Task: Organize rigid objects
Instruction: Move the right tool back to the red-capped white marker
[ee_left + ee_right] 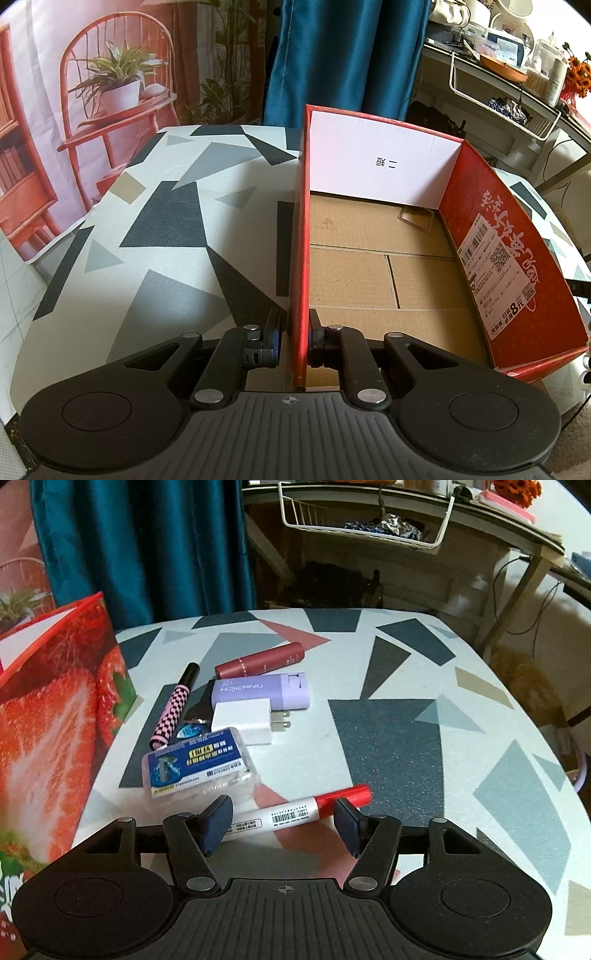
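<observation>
right jaws [284,821] hide marker's [295,810] white end.

A blue curtain [343,62] hangs behind the bench [166,206] with its grey and black triangle cloth. Beside it stands a backdrop picturing a red chair [110,92], and a white wire basket [365,517] hangs under a cluttered shelf.

Daylit but uneven: soft shadows, strong fisheye bending at dark corners, slight blur at the edges.
</observation>
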A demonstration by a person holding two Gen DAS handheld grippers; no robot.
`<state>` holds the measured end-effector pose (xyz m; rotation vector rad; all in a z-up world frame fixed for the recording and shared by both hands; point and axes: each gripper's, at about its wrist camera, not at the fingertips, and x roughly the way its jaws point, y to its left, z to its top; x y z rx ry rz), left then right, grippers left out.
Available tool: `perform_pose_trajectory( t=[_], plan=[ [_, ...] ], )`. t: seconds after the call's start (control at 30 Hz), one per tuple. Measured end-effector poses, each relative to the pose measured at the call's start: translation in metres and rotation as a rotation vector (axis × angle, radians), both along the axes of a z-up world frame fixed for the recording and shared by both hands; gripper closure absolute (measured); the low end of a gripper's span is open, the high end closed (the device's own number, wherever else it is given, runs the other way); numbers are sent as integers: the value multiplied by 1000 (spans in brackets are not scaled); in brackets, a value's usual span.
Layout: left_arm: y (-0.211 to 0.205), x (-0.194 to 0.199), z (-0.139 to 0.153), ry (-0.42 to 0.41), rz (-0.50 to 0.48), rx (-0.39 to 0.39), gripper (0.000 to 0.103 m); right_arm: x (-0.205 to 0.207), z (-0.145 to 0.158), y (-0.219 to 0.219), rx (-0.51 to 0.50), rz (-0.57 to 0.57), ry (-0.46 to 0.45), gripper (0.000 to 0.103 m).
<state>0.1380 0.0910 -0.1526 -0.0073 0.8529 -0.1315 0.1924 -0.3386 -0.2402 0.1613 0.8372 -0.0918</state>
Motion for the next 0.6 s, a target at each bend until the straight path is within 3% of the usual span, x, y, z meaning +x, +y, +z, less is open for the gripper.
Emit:
perform_pose_trajectory(
  t=[0.2, 0.37, 0.5, 0.6],
  plan=[
    [-1, 0, 0, -1, 2, 2, 87, -3, -2, -4, 88, -11, 15, 46],
    [0, -1, 0, -2, 2, -1, 87, 0, -2, -1, 71, 22, 7, 47],
    [0, -1, 0, -3, 2, -1, 87, 6, 2, 1, 7, 51, 7, 57],
    [0, -1, 0, -6, 1, 0, 87, 10, 3, -6, 5, 31, 22, 57]
  ],
)
